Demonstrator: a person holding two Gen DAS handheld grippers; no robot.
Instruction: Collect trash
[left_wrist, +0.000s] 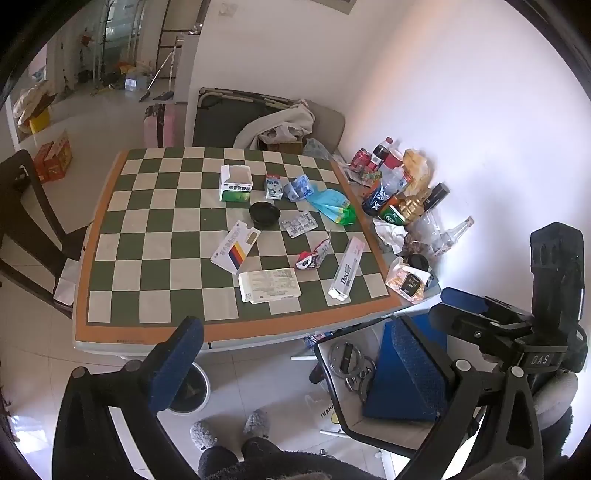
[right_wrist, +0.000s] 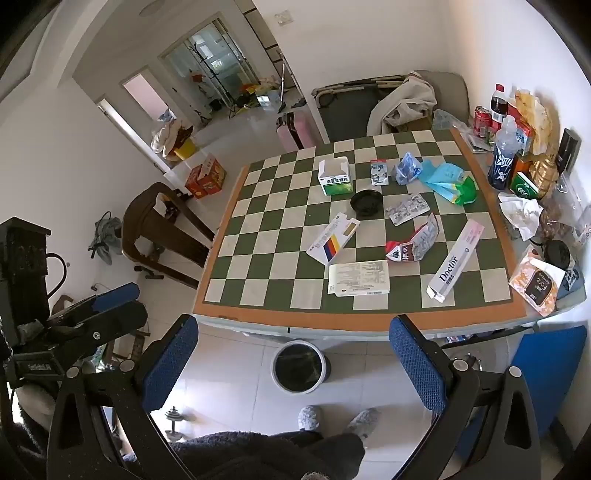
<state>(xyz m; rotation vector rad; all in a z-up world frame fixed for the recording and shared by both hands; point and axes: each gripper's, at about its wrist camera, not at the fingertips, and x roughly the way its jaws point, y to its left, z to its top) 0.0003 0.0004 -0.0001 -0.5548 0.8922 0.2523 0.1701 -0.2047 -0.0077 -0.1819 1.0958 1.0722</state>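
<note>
Trash lies on the checkered table (right_wrist: 258, 295): a long white Doctor toothpaste box (right_wrist: 455, 260), a flat white medicine box (right_wrist: 358, 282), a striped medicine box (right_wrist: 332, 240), a crumpled red wrapper (right_wrist: 412, 247), a blister pack (right_wrist: 408, 208), a green-white open box (right_wrist: 334, 177), a milk carton (right_wrist: 378, 171) and blue-green bags (right_wrist: 448, 181). A round bin (right_wrist: 299, 365) stands on the floor under the table's near edge. My left gripper (left_wrist: 295, 365) and right gripper (right_wrist: 295, 358) are both open and empty, held above the floor before the table.
Bottles, cans and a tissue pack (right_wrist: 535, 286) crowd the table's right side by the wall. A dark wooden chair (right_wrist: 162, 229) stands left, a blue chair (left_wrist: 406, 373) right. A black dish (right_wrist: 365, 203) sits mid-table. My slippers (right_wrist: 336, 419) are below.
</note>
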